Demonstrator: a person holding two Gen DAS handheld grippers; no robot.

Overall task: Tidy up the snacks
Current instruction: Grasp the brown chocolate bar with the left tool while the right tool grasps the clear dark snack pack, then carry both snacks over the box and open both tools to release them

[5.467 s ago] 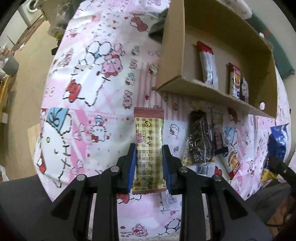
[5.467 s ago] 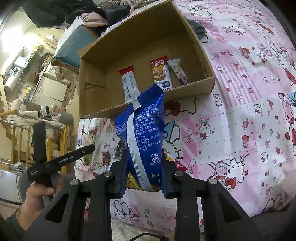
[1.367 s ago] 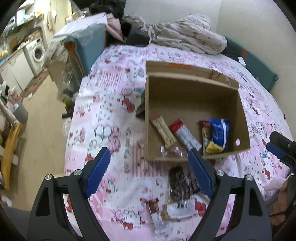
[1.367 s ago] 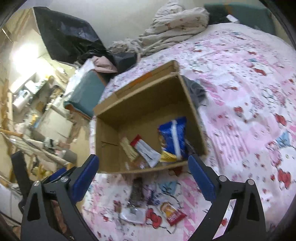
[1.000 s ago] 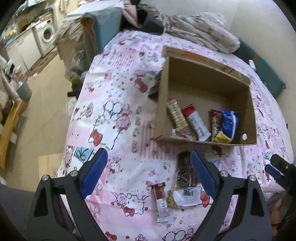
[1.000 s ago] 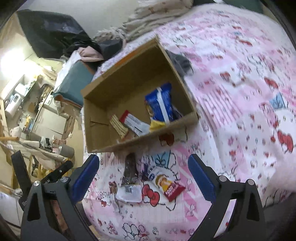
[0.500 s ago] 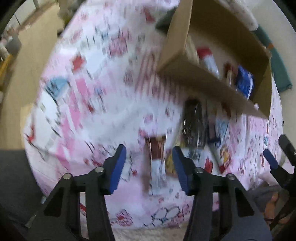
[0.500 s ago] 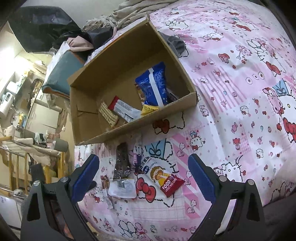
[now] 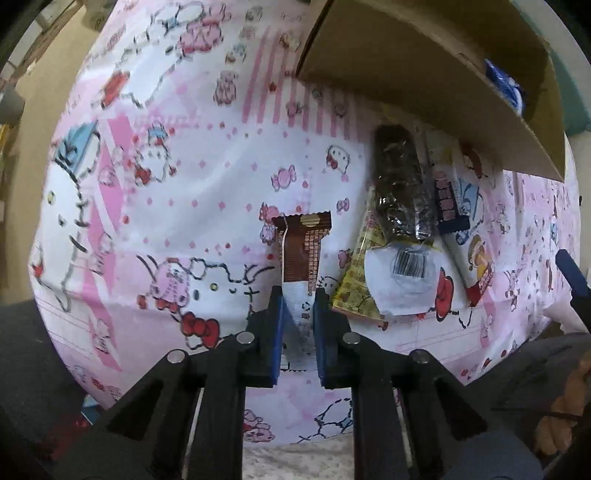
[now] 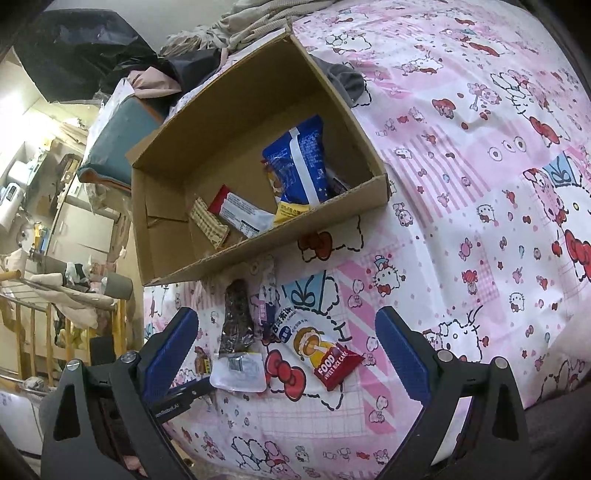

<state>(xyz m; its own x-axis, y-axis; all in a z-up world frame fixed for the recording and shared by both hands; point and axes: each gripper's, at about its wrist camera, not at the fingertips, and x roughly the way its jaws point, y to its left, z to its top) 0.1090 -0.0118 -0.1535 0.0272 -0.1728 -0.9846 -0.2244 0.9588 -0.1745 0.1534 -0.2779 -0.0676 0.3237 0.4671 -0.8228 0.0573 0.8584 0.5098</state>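
My left gripper (image 9: 298,295) points down at the bed and is shut on the white lower end of a brown-and-white snack packet (image 9: 303,247) lying flat on the pink cartoon sheet (image 9: 177,192). To its right lie a dark packet (image 9: 402,188), a yellow packet (image 9: 360,280) and a red rice-cake packet (image 10: 314,347). My right gripper (image 10: 285,314) hangs open above those loose packets, holding nothing. Behind them the cardboard box (image 10: 258,251) holds a blue bag (image 10: 299,162), a red-and-white bar (image 10: 240,212) and a checked wafer (image 10: 208,221).
The bed's front edge drops off just below both grippers. A grey cloth (image 10: 343,81) lies by the box's far right corner, and piled bedding (image 10: 236,22) sits behind the box. Shelves and a wooden rack (image 10: 40,306) stand off the bed to the left.
My left gripper dropped from high above the bed onto the sheet, and its jaws went from wide open to closed on the brown-and-white packet. The right gripper stayed open, nearly in place.
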